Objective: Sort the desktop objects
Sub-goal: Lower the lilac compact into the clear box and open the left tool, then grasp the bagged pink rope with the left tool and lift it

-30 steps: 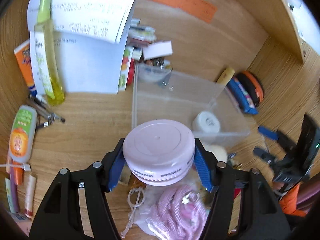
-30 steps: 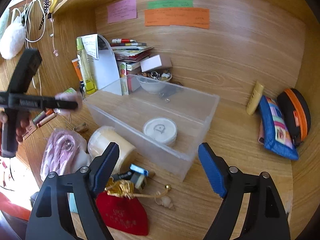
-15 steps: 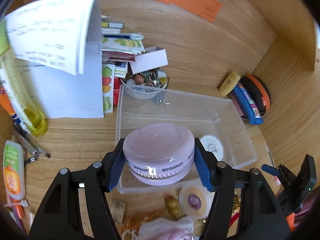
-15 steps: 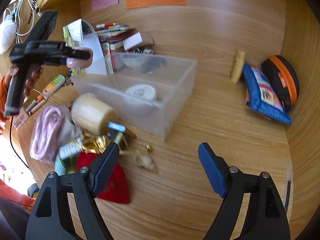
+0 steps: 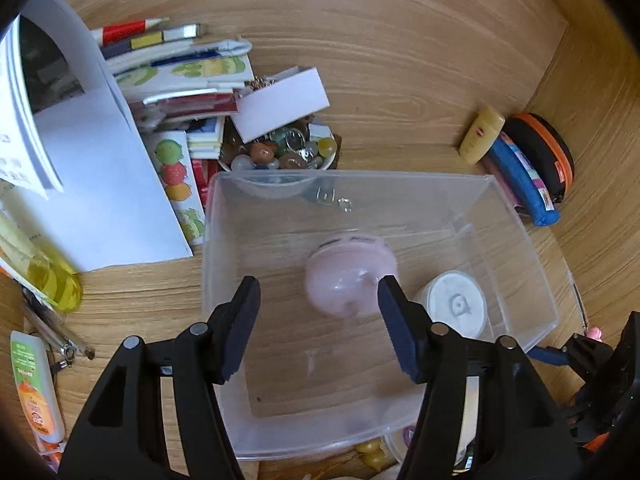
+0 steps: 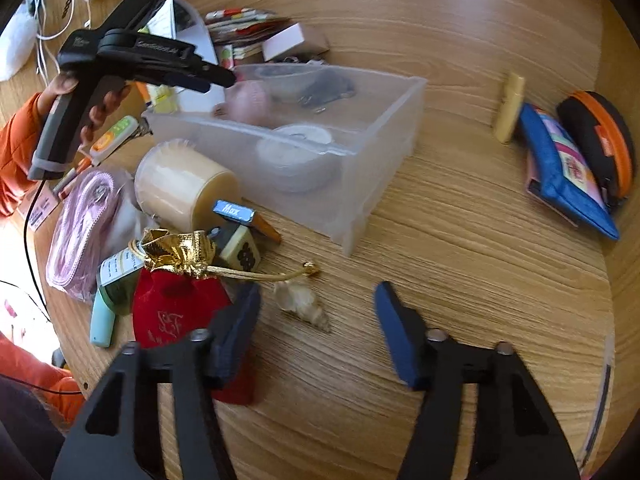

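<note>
One pink jar (image 5: 350, 276) dropped from spread left gripper (image 5: 318, 334) into clear bin (image 5: 520, 248), right gripper (image 6: 316, 338) closing, empty.

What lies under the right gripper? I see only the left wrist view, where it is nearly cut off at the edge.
Observer: A small seashell on the desk. It lies between the fingers of the right gripper, which are closing but do not touch it yet.
Operator: Is something near that could be caught too?
Observer: Yes, a red pouch with a gold top; the finger on the picture's left overlaps it.
Operator: What is in front of the box?
Observer: A cream roll on its side, close beside the clear box.
</note>
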The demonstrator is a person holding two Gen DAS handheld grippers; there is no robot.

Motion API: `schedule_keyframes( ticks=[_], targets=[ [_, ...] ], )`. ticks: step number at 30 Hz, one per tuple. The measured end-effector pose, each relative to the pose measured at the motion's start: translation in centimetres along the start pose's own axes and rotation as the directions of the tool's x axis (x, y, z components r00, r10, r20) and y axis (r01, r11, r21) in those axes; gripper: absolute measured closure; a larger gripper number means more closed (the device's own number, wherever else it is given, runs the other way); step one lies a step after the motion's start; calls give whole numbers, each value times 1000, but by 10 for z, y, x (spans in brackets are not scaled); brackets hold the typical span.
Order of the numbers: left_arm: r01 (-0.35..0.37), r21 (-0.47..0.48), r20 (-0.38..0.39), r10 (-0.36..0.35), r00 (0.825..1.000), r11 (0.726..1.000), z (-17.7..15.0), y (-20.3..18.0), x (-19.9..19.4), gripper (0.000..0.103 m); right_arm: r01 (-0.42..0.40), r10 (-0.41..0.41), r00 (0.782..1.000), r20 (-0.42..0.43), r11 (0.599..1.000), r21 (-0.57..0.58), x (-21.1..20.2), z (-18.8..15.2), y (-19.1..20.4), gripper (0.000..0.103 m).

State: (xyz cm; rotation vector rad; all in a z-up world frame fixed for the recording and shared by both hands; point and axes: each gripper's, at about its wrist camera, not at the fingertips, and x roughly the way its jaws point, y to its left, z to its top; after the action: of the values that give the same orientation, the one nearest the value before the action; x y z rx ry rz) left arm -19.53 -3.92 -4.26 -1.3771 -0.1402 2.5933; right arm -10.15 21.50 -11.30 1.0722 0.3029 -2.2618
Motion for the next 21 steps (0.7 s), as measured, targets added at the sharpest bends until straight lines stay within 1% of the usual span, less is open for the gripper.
schedule_keyframes(
  ticks=[3, 5, 7, 9, 11, 15, 17, 21],
  targets=[
    [16, -9, 3, -16, 1000, 1000, -3, 1, -2, 42, -14, 14, 1000, -15, 1000, -7, 6, 0, 0, 62],
    [-2, 4, 24, 2, 1000, 1000, -8, 1, -9, 42, -19, 18, 1000, -22, 1000, -10, 8, 1, 2, 67],
    [-2, 21, 43, 2, 999, 1000, -13, -1, -18, 42, -11, 11, 1000, -23, 1000, -20, 11, 1, 4, 74],
    [2, 21, 57, -3, 998, 1000, -18, 0, -27, 42, -1, 0, 1000, -23, 999, -36, 11, 0, 6, 76],
    [6, 24, 68, -8, 998, 1000, -28, 3, -38, 36, 6, -7, 1000, -18, 999, -47, 11, -2, 9, 80],
    [2, 35, 100, -5, 995, 999, -47, 2, -60, 32, 28, -29, 1000, -8, 998, -56, 10, -5, 13, 82],
    [6, 38, 113, -10, 994, 999, -59, 1, -71, 28, 35, -36, 999, -6, 998, -43, 9, -6, 13, 82],
    [13, 32, 114, -17, 993, 999, -84, -1, -85, 26, 46, -46, 999, -1, 999, -17, 4, -9, 11, 83]
  ],
)
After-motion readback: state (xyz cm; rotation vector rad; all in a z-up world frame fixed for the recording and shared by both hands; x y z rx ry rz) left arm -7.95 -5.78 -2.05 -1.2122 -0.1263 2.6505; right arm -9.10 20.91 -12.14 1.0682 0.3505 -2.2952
